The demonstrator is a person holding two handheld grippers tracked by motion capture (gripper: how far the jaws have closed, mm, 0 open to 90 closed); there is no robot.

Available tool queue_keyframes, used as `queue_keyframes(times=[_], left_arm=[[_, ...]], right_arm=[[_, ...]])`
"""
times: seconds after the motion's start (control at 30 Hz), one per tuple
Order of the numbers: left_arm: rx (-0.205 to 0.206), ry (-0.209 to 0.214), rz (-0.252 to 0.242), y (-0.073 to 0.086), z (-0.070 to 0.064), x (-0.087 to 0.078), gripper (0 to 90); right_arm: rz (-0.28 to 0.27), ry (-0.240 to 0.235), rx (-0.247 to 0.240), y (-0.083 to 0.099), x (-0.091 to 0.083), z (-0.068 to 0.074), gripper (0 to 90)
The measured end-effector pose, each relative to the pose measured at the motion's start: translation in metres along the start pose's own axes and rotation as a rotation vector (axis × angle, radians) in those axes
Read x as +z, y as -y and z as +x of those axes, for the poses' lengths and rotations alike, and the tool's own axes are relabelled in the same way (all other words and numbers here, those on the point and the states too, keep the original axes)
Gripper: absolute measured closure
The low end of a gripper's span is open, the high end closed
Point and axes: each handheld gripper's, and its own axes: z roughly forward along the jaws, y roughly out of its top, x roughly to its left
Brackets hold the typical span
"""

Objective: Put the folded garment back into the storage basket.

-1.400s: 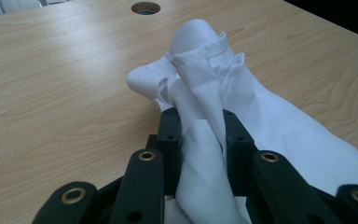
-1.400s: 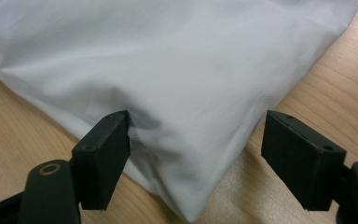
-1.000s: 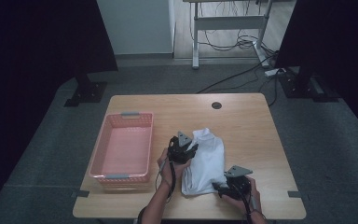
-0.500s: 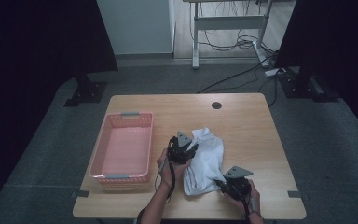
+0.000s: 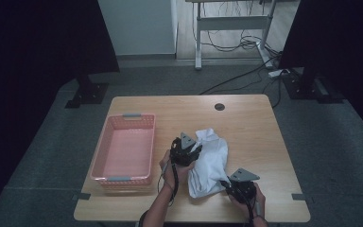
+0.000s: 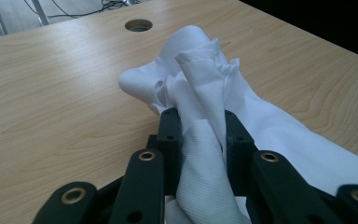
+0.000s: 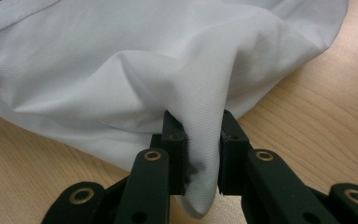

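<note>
**White cloth pinched at two points on a wooden table.**

The wooden table [image 5: 246,118] carries, on its left part, a pink basket [image 5: 124,150] standing well apart from the work, and a small round hole [image 5: 220,107] near its far edge. The white cloth [image 5: 211,161] lies crumpled on the tabletop right of the basket, running from mid-table toward the near edge. The left gripper [image 5: 189,152], at the cloth's left side, has its jaws pressed onto a bunched fold of fabric, which rises between them in the left gripper view [image 6: 199,140]. The right gripper [image 5: 230,184], at the cloth's near right corner by the table's front edge, likewise pinches a fold of the cloth [image 7: 203,154], the fabric draped over and hanging down between its jaws.
</note>
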Motion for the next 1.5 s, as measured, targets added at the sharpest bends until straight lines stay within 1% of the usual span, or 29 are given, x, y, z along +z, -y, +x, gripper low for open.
queue_keyframes(times=[0.13,0.3,0.47,0.6,0.73,0.87,0.9,1.23,1.5], left_arm=[[0.001,0.0,-0.007,-0.001,0.001,-0.003,72.8],[-0.012,0.004,-0.017,-0.002,0.001,-0.007,72.8],[-0.015,0.005,-0.024,-0.003,0.002,-0.011,72.8],[-0.008,0.005,-0.026,-0.004,0.002,-0.013,72.8],[-0.008,0.004,-0.03,-0.006,0.003,-0.015,72.8],[-0.006,0.002,-0.034,-0.008,0.003,-0.018,72.7],[-0.007,0.0,-0.036,-0.009,0.003,-0.019,72.8],[-0.001,-0.004,-0.042,-0.014,0.005,-0.027,72.7],[0.001,-0.014,-0.052,-0.02,0.006,-0.033,72.7]], right_arm=[[-0.009,0.004,-0.008,-0.002,-0.002,0.002,76.7],[-0.027,0.018,-0.014,-0.003,-0.005,0.004,77.0],[-0.036,0.026,-0.025,-0.005,-0.008,0.007,77.1],[-0.042,0.031,-0.028,-0.007,-0.009,0.01,77.1],[-0.048,0.037,-0.033,-0.008,-0.01,0.011,77.1],[-0.059,0.041,-0.027,-0.01,-0.012,0.011,77.1],[-0.061,0.043,-0.033,-0.011,-0.013,0.011,77.1],[-0.076,0.053,-0.036,-0.016,-0.016,0.017,77.2],[-0.087,0.064,-0.05,-0.025,-0.02,0.02,77.3]])
